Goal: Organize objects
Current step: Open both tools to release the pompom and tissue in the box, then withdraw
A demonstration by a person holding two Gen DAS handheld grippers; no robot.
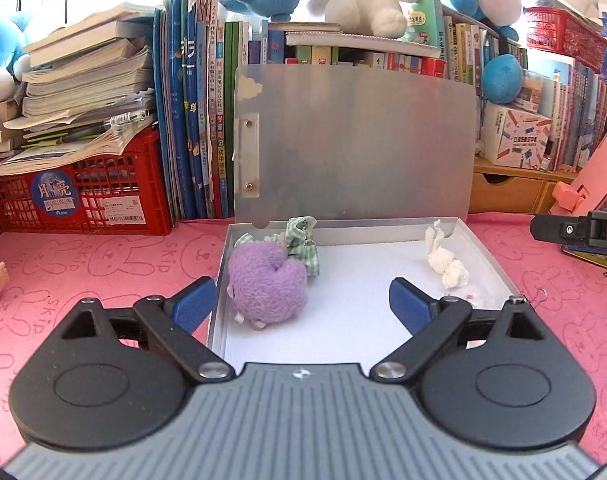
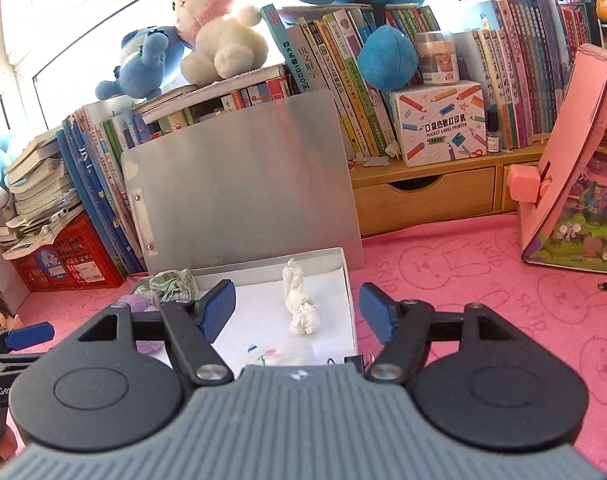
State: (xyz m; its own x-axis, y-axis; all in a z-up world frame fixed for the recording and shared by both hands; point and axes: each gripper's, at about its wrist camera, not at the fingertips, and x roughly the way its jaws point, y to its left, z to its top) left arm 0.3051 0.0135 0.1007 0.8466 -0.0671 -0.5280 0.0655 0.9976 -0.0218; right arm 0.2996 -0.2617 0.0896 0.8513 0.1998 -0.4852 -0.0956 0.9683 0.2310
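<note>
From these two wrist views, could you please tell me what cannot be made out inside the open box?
- Purple plush: right wrist view, mostly behind the right tongs' linkage.
- Box near edge: left wrist view, hidden by the left tongs' body.
- Small coloured bits: too small to identify.

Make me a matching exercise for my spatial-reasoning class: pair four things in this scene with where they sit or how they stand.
Things:
1. fuzzy purple plush toy
2. knotted white cloth bundle
3. grey metal lid of the flat box
4. red plastic crate

Places or states:
A. raised upright against the books
B. left side of the box
C. under a stack of books
D. right side of the box

Pairs: 1-B, 2-D, 3-A, 4-C
</note>
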